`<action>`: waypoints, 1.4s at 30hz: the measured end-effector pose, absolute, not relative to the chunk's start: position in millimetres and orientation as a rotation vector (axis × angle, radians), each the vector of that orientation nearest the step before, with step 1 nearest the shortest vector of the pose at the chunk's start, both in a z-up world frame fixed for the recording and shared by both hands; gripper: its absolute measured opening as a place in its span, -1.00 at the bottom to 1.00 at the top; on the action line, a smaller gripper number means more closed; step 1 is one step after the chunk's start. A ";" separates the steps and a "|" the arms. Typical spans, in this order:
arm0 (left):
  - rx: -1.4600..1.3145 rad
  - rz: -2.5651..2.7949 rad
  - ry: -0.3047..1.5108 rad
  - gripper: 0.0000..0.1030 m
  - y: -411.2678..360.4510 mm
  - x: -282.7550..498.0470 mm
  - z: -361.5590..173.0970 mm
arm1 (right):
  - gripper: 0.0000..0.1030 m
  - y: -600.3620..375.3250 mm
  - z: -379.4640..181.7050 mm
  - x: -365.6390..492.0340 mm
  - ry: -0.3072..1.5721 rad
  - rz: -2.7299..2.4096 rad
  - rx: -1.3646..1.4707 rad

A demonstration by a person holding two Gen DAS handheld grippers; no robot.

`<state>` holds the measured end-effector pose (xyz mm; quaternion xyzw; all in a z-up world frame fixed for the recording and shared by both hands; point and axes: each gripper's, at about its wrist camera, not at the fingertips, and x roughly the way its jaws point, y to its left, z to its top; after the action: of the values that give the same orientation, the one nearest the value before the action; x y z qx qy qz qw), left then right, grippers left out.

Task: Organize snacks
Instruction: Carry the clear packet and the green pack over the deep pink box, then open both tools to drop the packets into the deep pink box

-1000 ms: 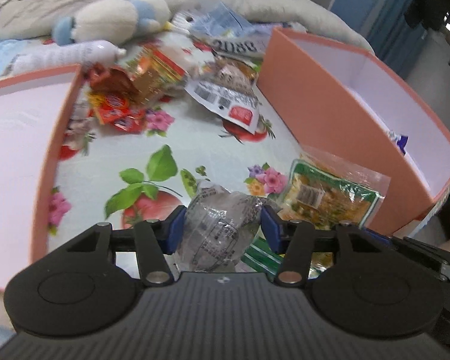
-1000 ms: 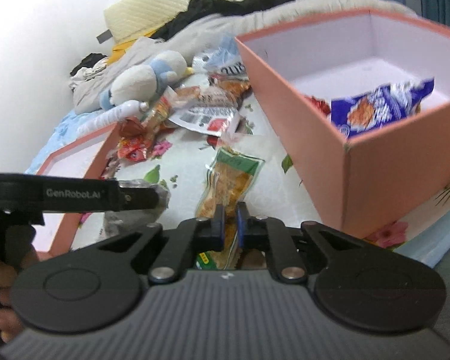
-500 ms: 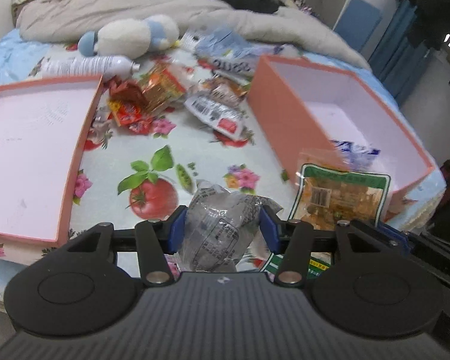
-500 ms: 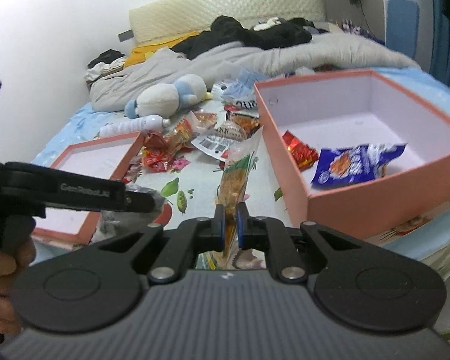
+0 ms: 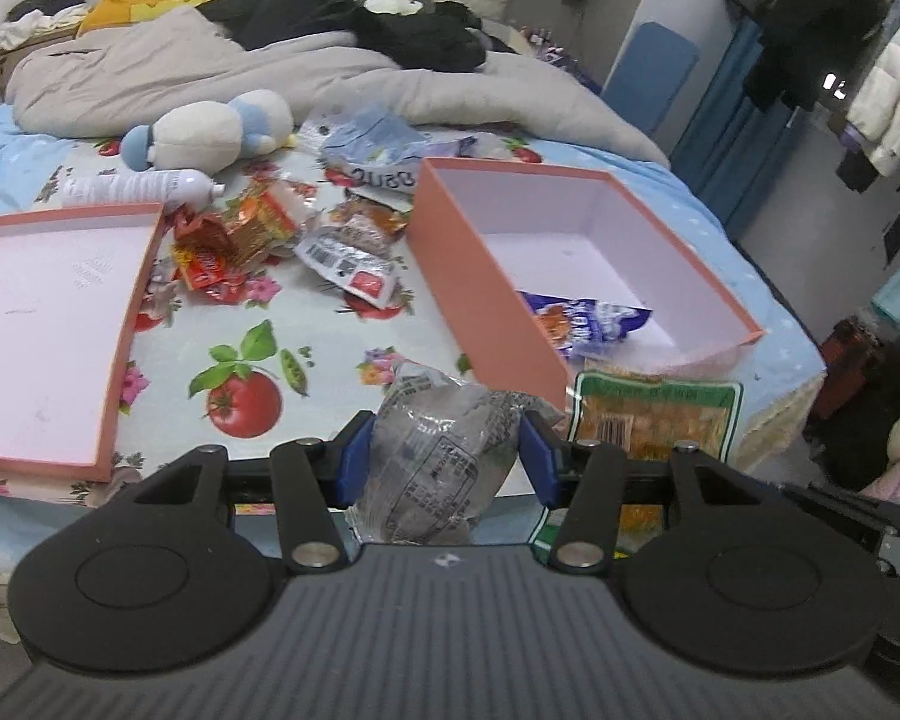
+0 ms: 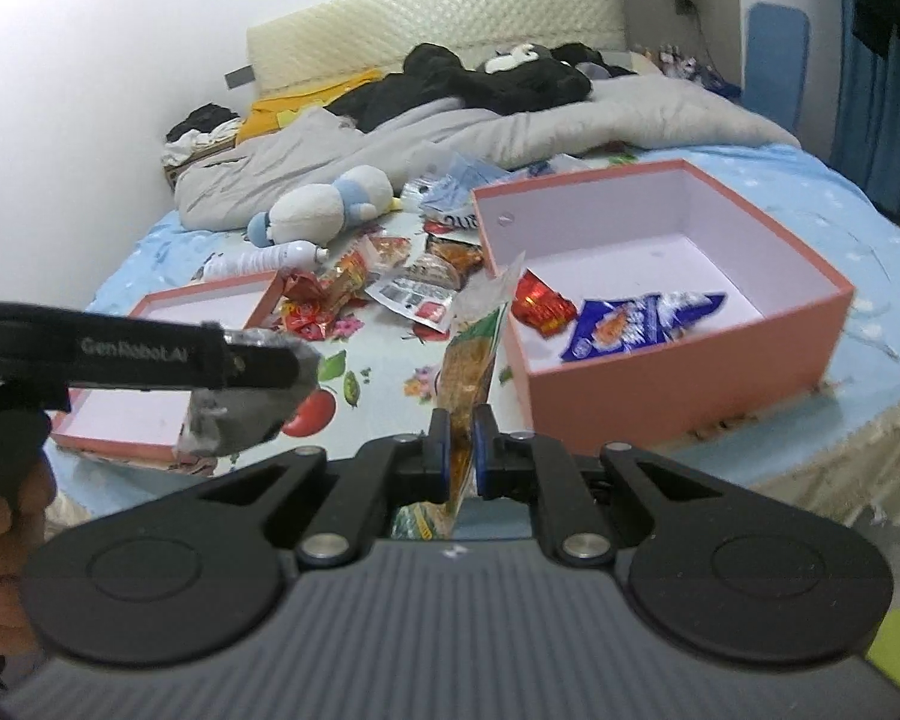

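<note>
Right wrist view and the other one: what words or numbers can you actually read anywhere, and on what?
"GenRobot.AI": on the left gripper, along its black arm.
Large dark digits, upside down, not surely readable: on the white wrapper behind the box.
Print and barcodes on the grey packet and green packet: too small to read.

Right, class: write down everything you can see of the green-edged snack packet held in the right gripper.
The green-edged snack packet is a flat, clear plastic pouch with a green border, showing orange-brown food inside and a barcode label in the left wrist view. The right gripper is shut on its lower part, holding it edge-on and upright above the bed, its crinkled top corner pointing towards the pink box. Nothing else appears to touch it.
</note>
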<state>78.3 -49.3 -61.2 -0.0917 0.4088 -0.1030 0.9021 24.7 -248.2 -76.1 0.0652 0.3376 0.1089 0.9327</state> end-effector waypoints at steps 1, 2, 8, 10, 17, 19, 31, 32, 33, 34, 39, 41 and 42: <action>-0.189 -0.221 0.845 0.12 -53.5 78.3 -59.5 | -0.80 -251.8 -74.6 23.1 0.689 0.218 0.135; -0.185 -0.228 0.845 0.12 -57.0 78.9 -58.4 | -0.80 -255.9 -72.8 22.2 0.685 0.212 0.142; -0.182 -0.282 0.858 0.12 -83.9 102.4 -57.2 | -0.80 -285.5 -66.7 37.6 0.669 0.145 0.195; -0.174 -0.302 0.862 0.12 -94.1 114.5 -57.9 | -0.80 -296.9 -65.5 45.5 0.661 0.118 0.210; -0.145 -0.372 0.884 0.12 -136.4 176.0 -65.9 | -0.80 -328.8 -62.5 91.4 0.639 0.058 0.242; -0.135 -0.383 0.886 0.12 -146.8 195.7 -69.0 | -0.80 -334.4 -63.5 105.2 0.638 0.053 0.246; -0.129 -0.406 0.958 0.12 -185.6 305.0 -108.2 | -0.79 -365.3 -102.1 204.7 0.708 0.019 0.292; -0.128 -0.403 0.965 0.12 -188.0 314.1 -113.0 | -0.79 -366.3 -106.5 212.5 0.716 0.020 0.295; -0.127 -0.402 0.970 0.12 -189.3 322.0 -117.2 | -0.79 -367.0 -112.5 221.1 0.726 0.021 0.295; -0.121 -0.403 0.974 0.12 -192.1 330.0 -121.6 | -0.79 -367.4 -117.8 228.6 0.736 0.022 0.296; -0.112 -0.405 0.999 0.12 -198.5 357.2 -141.2 | -0.78 -368.8 -140.4 255.4 0.787 0.018 0.298; -0.107 -0.399 1.011 0.13 -198.1 362.5 -146.6 | -0.75 -368.6 -148.9 262.0 0.806 -0.006 0.295; -0.107 -0.396 1.014 0.13 -196.6 363.5 -148.3 | -0.75 -369.2 -152.1 264.9 0.813 -0.011 0.295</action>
<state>363.5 -196.6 -148.3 -0.0508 0.4821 -0.1884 0.8541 264.9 -369.2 -152.1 0.1427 0.3941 -0.0053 0.9079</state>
